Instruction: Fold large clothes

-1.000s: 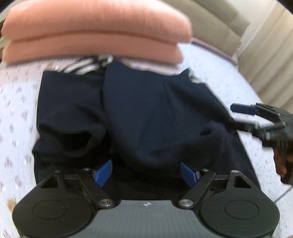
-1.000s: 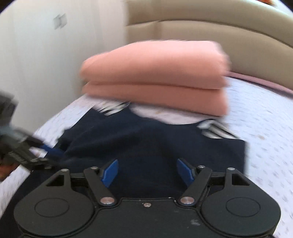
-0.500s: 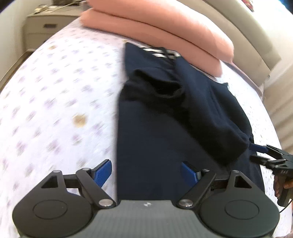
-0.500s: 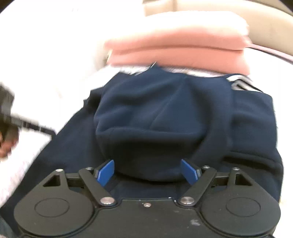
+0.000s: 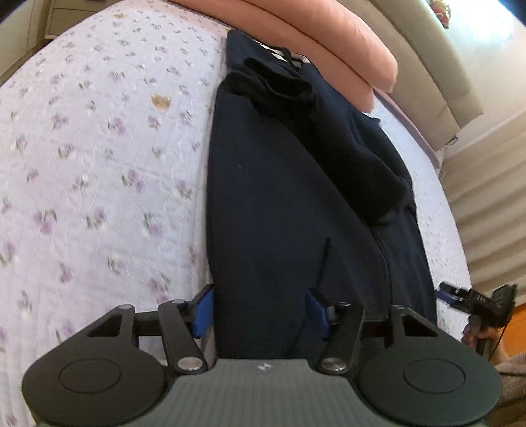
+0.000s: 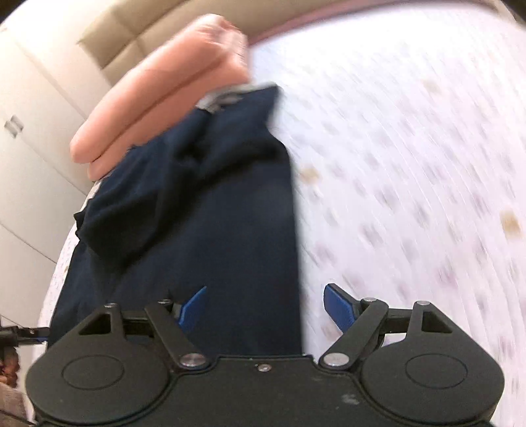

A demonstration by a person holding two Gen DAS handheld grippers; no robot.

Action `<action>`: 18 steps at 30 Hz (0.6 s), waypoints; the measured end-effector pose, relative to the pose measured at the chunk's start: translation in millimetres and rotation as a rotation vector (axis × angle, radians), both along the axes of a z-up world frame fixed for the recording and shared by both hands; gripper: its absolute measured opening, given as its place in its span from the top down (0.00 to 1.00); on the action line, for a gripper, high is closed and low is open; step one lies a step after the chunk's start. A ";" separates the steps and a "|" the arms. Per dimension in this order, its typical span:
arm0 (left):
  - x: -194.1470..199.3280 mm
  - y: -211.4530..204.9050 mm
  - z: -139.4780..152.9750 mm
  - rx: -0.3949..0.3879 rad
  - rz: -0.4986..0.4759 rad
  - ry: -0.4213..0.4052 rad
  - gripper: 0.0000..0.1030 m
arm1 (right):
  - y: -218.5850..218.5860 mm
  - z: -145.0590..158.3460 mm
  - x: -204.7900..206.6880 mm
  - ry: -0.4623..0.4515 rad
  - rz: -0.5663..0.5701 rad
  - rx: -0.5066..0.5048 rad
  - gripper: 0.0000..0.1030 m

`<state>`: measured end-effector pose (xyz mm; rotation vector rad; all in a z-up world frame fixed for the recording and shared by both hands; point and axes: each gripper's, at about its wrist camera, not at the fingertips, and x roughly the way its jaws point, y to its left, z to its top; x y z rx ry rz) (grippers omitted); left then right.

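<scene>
A dark navy garment (image 5: 282, 203) lies lengthwise on the floral bedsheet (image 5: 98, 147), its sleeves folded onto the body; it also shows in the right wrist view (image 6: 210, 210). My left gripper (image 5: 259, 312) is open over the garment's near left edge, the cloth lying between its blue fingers (image 5: 202, 308). My right gripper (image 6: 268, 312) is open over the garment's near right edge. The right gripper also shows at the far right of the left wrist view (image 5: 460, 297).
Two stacked salmon-pink pillows (image 5: 322, 42) lie at the head of the bed, touching the garment's striped hem; they also show in the right wrist view (image 6: 157, 98). A beige headboard (image 5: 427, 65) stands behind. A nightstand (image 5: 65, 16) is at the far left. Curtains (image 5: 486, 197) hang at right.
Both grippers have pulled back from the folded sleeves to the garment's near end, left to its left edge, right to its right edge. Both stayed open.
</scene>
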<state>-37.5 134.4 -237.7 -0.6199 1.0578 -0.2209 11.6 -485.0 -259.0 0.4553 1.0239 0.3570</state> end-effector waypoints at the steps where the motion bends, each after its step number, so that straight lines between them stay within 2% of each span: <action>1: -2.0 -3.6 -1.2 -0.018 0.000 0.003 0.43 | -5.9 -3.2 -8.3 -0.001 -0.002 0.054 0.11; 4: -10.8 -5.0 -4.6 -0.088 0.002 0.033 0.47 | -11.9 -8.0 -22.2 0.040 0.004 0.130 0.13; 14: -40.6 -27.7 -19.2 -0.160 -0.074 0.105 0.49 | -24.3 -17.3 -69.5 0.168 0.090 0.212 0.13; 16: -42.0 -31.2 -24.6 -0.152 -0.080 0.119 0.49 | -22.3 -26.5 -76.1 0.230 0.117 0.268 0.20; 18: -44.0 -32.6 -28.0 -0.158 -0.078 0.109 0.49 | -17.3 -32.0 -81.0 0.251 0.126 0.292 0.29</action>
